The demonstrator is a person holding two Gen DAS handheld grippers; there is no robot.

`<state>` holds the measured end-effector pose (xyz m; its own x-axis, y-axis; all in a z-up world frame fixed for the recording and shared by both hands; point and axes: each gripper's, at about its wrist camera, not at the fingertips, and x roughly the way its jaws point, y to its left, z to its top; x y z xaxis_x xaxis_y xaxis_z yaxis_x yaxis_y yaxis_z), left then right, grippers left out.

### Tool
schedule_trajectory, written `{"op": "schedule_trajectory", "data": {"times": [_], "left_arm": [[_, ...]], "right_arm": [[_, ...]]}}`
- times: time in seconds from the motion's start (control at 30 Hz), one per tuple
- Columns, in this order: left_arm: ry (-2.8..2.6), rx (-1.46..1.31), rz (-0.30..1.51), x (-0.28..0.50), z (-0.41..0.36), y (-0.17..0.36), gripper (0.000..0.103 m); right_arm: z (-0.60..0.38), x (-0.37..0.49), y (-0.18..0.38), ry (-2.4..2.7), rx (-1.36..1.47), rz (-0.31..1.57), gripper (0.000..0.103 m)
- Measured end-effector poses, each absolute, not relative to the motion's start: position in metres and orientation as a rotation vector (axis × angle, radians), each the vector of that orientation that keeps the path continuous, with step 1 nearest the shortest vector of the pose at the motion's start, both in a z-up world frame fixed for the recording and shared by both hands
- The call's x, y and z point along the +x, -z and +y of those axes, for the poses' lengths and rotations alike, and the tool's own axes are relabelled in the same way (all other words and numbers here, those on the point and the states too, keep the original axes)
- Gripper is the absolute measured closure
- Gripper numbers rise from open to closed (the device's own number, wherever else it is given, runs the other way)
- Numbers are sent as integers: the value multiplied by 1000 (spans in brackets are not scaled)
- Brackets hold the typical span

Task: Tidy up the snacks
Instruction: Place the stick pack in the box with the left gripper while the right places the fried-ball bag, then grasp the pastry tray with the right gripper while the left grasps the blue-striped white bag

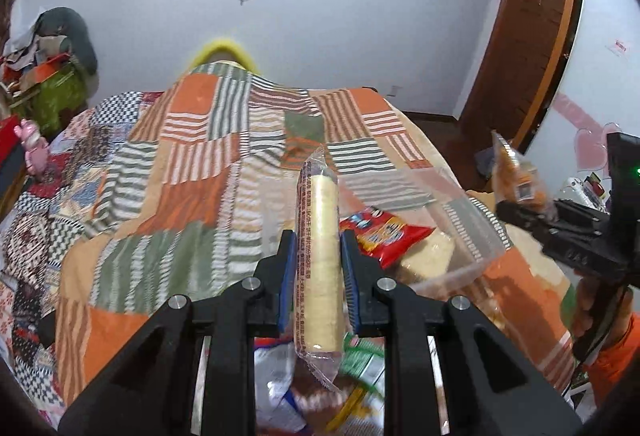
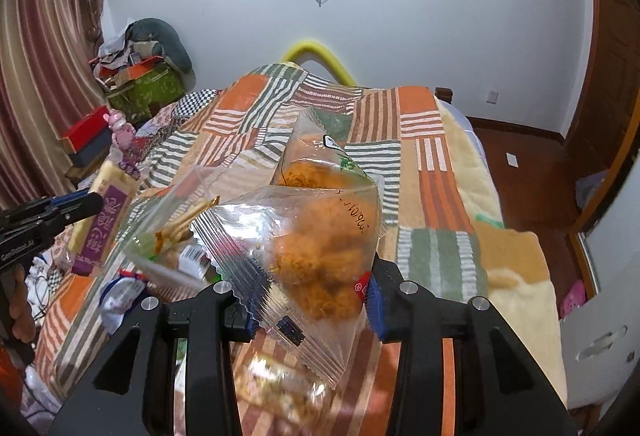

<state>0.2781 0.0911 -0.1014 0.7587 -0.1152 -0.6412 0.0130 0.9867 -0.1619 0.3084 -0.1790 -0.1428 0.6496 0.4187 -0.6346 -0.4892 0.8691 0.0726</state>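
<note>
My left gripper point(image 1: 318, 256) is shut on a long pale wafer roll pack point(image 1: 318, 244) in clear wrap and holds it upright above the bed. It also shows in the right wrist view point(image 2: 100, 212), with a purple label. My right gripper point(image 2: 308, 300) is shut on a clear bag of orange fluffy cakes point(image 2: 316, 248); that bag shows at the right of the left wrist view point(image 1: 516, 172). A clear plastic box point(image 1: 452, 236) lies on the bed between the two grippers, with a red snack bag point(image 1: 384, 232) and a pale pack point(image 1: 428, 256) in it.
A patchwork quilt point(image 1: 180, 176) covers the bed. Loose snack packs point(image 1: 352, 388) lie below my left gripper, and another pack point(image 2: 280, 380) below my right. Boxes and a pink toy point(image 2: 122, 132) stand at the left. Wooden floor point(image 2: 532, 172) lies at the right.
</note>
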Motion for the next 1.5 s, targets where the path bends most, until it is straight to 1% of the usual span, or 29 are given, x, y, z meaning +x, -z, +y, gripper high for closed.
{"op": "schedule_trajectory", "data": {"times": [0.4, 0.6, 0.73, 0.8, 0.87, 0.97, 1.03, 1.13, 1.2, 1.23, 1.3, 1.5], "left_arm": [[104, -158, 770, 341, 68, 126, 81], [97, -132, 806, 358, 58, 141, 81], [85, -127, 804, 357, 56, 142, 81], [86, -125, 794, 354, 56, 137, 81], [90, -120, 785, 350, 56, 131, 81], [88, -104, 775, 343, 55, 123, 79], [90, -99, 767, 336, 56, 117, 77], [86, -93, 754, 322, 59, 108, 69], [81, -89, 745, 311, 62, 103, 59], [78, -85, 738, 304, 64, 101, 56], [67, -70, 733, 293, 68, 100, 48], [23, -31, 762, 259, 88, 111, 39]], "right_arm": [[-161, 350, 163, -523, -127, 761, 66], [-155, 359, 172, -523, -161, 793, 65], [-156, 361, 176, -532, -157, 830, 61], [-158, 361, 177, -545, -144, 847, 56], [-160, 358, 174, -543, -141, 839, 53], [-163, 351, 166, -539, -146, 810, 45], [-166, 343, 158, -537, -154, 781, 42], [-170, 330, 147, -538, -169, 740, 39], [-175, 320, 141, -542, -171, 721, 36], [-177, 316, 139, -546, -171, 716, 35], [-179, 307, 136, -549, -178, 708, 34], [-187, 284, 144, -551, -198, 713, 29]]}}
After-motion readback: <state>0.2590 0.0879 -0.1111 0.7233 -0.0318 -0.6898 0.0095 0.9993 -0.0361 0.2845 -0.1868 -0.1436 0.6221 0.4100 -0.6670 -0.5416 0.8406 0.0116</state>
